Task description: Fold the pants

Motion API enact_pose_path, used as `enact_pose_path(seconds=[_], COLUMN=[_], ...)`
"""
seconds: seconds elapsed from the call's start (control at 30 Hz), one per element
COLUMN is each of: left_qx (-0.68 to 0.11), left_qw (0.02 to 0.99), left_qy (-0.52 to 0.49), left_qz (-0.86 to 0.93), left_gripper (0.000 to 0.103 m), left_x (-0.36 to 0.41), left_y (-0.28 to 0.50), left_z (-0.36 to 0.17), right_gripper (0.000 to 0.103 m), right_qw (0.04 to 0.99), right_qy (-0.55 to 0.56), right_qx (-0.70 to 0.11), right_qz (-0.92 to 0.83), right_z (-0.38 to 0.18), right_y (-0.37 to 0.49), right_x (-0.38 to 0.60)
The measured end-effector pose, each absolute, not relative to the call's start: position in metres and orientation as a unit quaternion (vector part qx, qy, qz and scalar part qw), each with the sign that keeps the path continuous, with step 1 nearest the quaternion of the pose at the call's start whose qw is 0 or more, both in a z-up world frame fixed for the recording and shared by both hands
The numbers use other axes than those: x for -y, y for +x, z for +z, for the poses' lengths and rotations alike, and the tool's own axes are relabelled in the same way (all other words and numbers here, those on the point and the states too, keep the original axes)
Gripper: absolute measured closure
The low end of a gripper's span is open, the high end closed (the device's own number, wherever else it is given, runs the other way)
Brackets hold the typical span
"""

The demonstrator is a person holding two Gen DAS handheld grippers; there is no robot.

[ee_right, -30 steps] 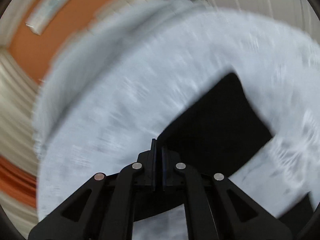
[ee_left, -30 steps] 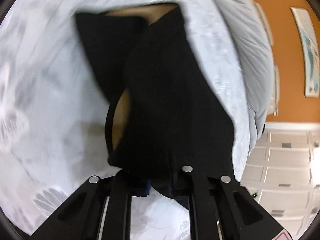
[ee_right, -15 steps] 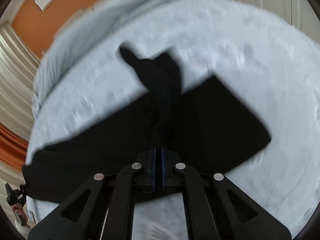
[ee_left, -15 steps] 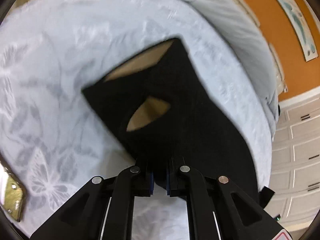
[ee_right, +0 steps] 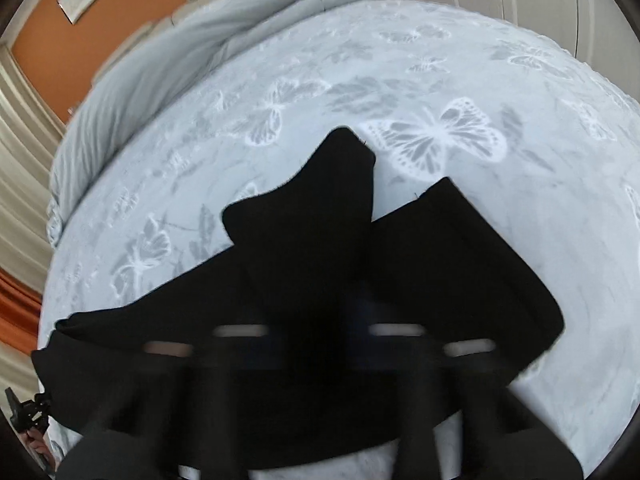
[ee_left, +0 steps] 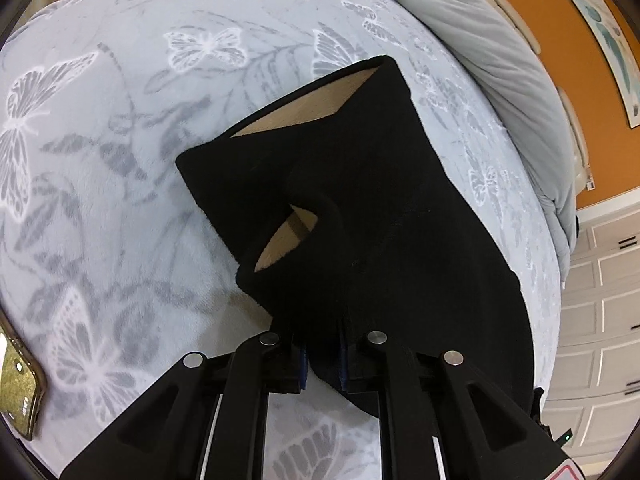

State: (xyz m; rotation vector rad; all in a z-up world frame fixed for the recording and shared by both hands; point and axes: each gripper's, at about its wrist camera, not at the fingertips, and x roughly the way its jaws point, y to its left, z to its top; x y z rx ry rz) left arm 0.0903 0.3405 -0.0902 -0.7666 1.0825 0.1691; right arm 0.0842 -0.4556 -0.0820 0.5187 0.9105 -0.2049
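so the black fleece pants with tan lining [ee_left: 384, 208] lie on the pale grey butterfly-print blanket [ee_left: 120, 160] — roughly doubled, bunched, fold unfinished. left gripper [ee_left: 323, 354] pinches an edge of them; right gripper [ee_right: 320, 344] is motion-blurred — its jaws i cannot tell.

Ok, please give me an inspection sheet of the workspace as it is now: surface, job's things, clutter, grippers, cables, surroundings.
Surface: bed with pale butterfly-print blanket.
Job's things: black pants, tan lining showing, partly folded on the bed.
Clutter: phone at the bed's left edge; grey duvet bunched at the far side.
Grippers: left gripper jaws shut on the pants; right gripper blurred, jaws unreadable.
Cables: nothing seen.
Surroundings: orange wall, picture, white cabinets.
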Motion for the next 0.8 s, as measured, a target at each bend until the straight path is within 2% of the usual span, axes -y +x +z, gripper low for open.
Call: enact_pose_path(seconds=[0.13, 0.2, 0.23, 0.33, 0.37, 0.43, 0.5, 0.53, 0.6, 0.63, 0.73, 0.8], left_qx=[-0.476, -0.473, -0.481, -0.508, -0.511, -0.501, -0.498, -0.5, -0.502, -0.501, -0.486, -0.454], left_qw=[0.808, 0.811, 0.808, 0.798, 0.794, 0.792, 0.793, 0.793, 0.791, 0.793, 0.812, 0.834], left_qy=[-0.338, -0.338, -0.333, -0.313, -0.321, -0.342, -0.344, -0.343, -0.343, -0.34, -0.316, -0.31], left_qz=[0.07, 0.063, 0.064, 0.081, 0.081, 0.073, 0.067, 0.066, 0.068, 0.069, 0.067, 0.047], left_gripper=[0.097, 0.097, 0.097, 0.097, 0.097, 0.097, 0.096, 0.097, 0.097, 0.097, 0.097, 0.098], left_x=[-0.337, -0.341, -0.34, -0.342, -0.346, -0.352, -0.355, -0.356, -0.358, -0.359, -0.352, -0.347], left_y=[0.108, 0.108, 0.11, 0.116, 0.115, 0.11, 0.107, 0.107, 0.11, 0.113, 0.13, 0.141], left_z=[-0.065, -0.059, -0.062, -0.081, -0.089, -0.093, -0.094, -0.094, -0.09, -0.086, -0.055, -0.022], right_gripper=[0.099, 0.099, 0.098, 0.096, 0.096, 0.095, 0.083, 0.068, 0.077, 0.097, 0.099, 0.099], right_qw=[0.887, 0.881, 0.878, 0.83, 0.817, 0.824, 0.826, 0.828, 0.832, 0.835, 0.861, 0.893], right_qy=[0.36, 0.399, 0.395, 0.372, 0.378, 0.384, 0.384, 0.389, 0.378, 0.362, 0.377, 0.37], right_qx=[-0.289, -0.252, -0.268, -0.401, -0.42, -0.403, -0.397, -0.39, -0.39, -0.395, -0.33, -0.251], right_qz=[-0.024, -0.023, -0.04, -0.109, -0.112, -0.104, -0.11, -0.107, -0.114, -0.126, -0.092, -0.042], right_z=[-0.014, -0.007, -0.017, -0.091, -0.106, -0.105, -0.097, -0.096, -0.095, -0.093, -0.055, -0.003], right_y=[0.043, 0.008, 0.004, 0.009, 0.01, 0.006, 0.006, 0.006, 0.014, 0.02, 0.023, 0.019], right_x=[0.481, 0.499, 0.502, 0.508, 0.51, 0.514, 0.515, 0.515, 0.513, 0.511, 0.506, 0.497])
